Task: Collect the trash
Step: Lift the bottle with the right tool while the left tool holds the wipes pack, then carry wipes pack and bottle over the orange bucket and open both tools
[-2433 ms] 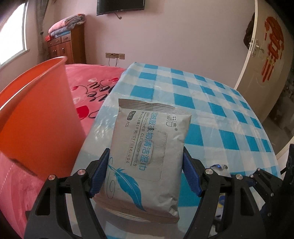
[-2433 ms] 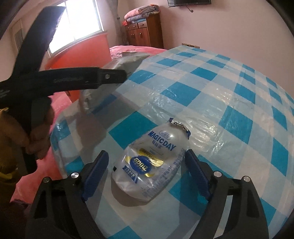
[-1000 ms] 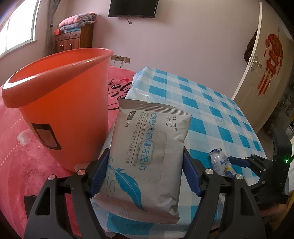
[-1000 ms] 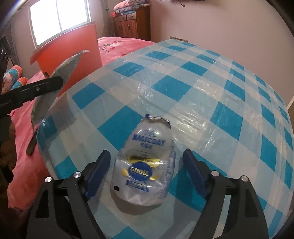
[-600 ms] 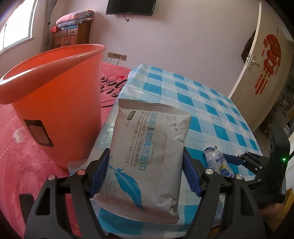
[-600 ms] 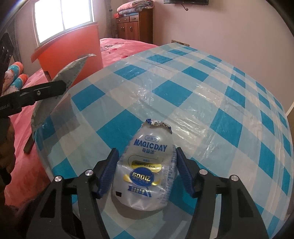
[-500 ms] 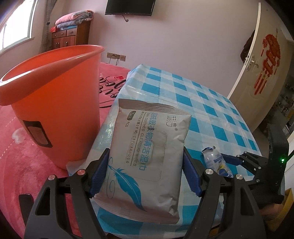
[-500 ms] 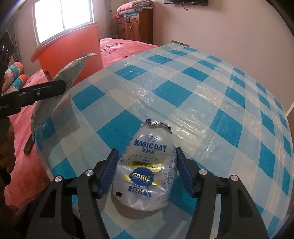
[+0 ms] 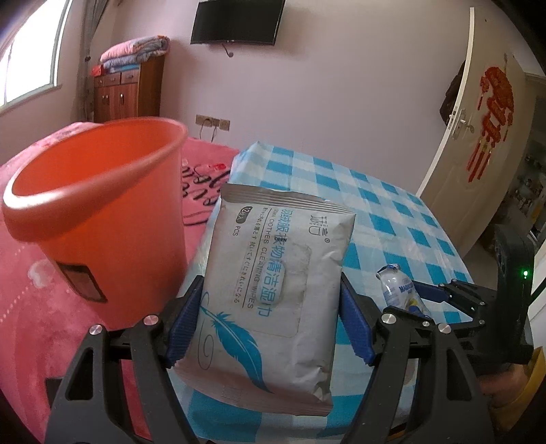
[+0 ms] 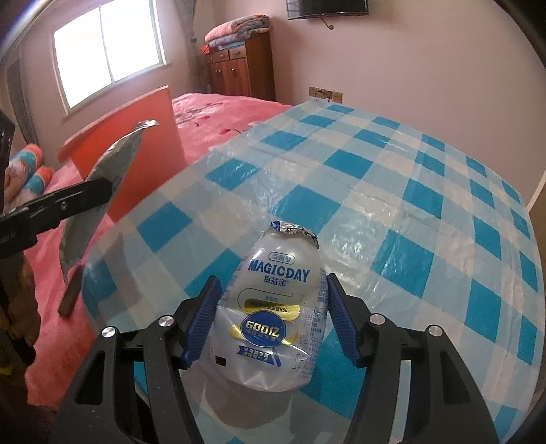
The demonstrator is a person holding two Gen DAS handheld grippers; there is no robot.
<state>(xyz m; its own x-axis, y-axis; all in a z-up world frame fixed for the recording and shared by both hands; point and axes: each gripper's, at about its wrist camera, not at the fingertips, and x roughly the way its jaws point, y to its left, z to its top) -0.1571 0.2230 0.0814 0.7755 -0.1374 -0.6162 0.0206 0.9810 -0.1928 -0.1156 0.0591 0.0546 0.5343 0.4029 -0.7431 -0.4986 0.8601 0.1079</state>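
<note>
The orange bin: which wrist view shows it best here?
The left wrist view. The orange bin appears there almost whole, with its open rim, its side wall and a dark label, standing on the pink bed left of the wipes pack. The right wrist view shows only a strip of its rim and wall, partly behind the pack.

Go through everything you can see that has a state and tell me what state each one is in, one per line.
Left claw: shut on the wipes pack.
Wipes pack: held up, flap closed.
Right claw: shut on the drink bottle, having just closed.
Drink bottle: foil lid torn open, looks empty.
Orange bin: upright, open-topped.
Door: ajar.
Wall TV: off.
</note>
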